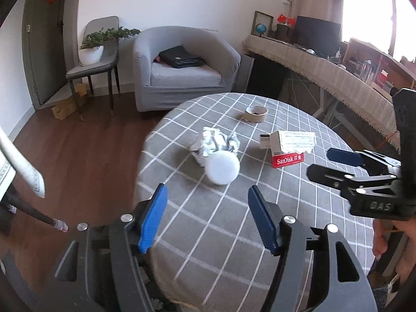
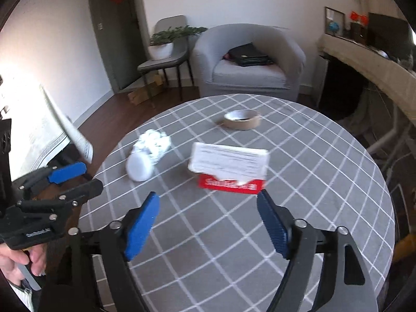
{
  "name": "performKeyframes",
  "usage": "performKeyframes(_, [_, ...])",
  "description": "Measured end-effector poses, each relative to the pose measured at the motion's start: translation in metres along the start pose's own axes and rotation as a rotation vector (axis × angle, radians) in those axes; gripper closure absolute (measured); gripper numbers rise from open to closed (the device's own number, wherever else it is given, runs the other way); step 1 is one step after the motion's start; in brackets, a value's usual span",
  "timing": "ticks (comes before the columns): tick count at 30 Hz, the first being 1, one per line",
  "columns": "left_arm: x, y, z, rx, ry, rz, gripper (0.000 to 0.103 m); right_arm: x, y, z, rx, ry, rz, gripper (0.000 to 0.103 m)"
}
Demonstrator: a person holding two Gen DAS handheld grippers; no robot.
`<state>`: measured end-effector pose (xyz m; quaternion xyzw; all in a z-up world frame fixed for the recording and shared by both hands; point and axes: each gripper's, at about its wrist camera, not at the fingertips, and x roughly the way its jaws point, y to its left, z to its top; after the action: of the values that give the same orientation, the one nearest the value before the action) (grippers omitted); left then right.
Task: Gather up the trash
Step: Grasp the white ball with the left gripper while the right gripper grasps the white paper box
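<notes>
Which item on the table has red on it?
The SanDisk box, red along its lower side. The crumpled paper and cup are white, the tape roll brown.

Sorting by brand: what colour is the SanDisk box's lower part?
Red with white lettering on the SanDisk box, clearest in the left wrist view.

On the round table (image 1: 299, 234), a white cup (image 1: 223, 168) touches crumpled paper (image 1: 215, 143) near the centre, beyond the left gripper (image 1: 205, 218) with jaws apart.

Crumpled paper ball (image 1: 214, 144), centre frame, touching white cup (image 1: 223, 167) lying on side just below. Torn red-white box (image 1: 287, 147) to right. Tape roll (image 1: 256, 113) flat, upper right.
</notes>
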<state>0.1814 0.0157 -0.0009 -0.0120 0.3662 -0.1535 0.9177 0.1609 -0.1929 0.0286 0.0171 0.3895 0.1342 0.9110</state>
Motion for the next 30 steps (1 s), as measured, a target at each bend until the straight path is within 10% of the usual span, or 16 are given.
performKeyframes(11, [0.054,-0.017,0.014,-0.001,0.066,0.038,0.036,0.012,-0.032,0.004,0.048,0.028,-0.017,0.014])
performKeyframes(15, [0.066,-0.02,0.019,0.012,0.087,0.067,0.061,0.019,-0.032,0.008,0.052,0.039,-0.005,0.014])
performKeyframes(30, [0.063,-0.023,0.021,0.051,0.124,-0.026,0.061,0.047,-0.006,0.025,0.048,0.052,-0.033,0.006])
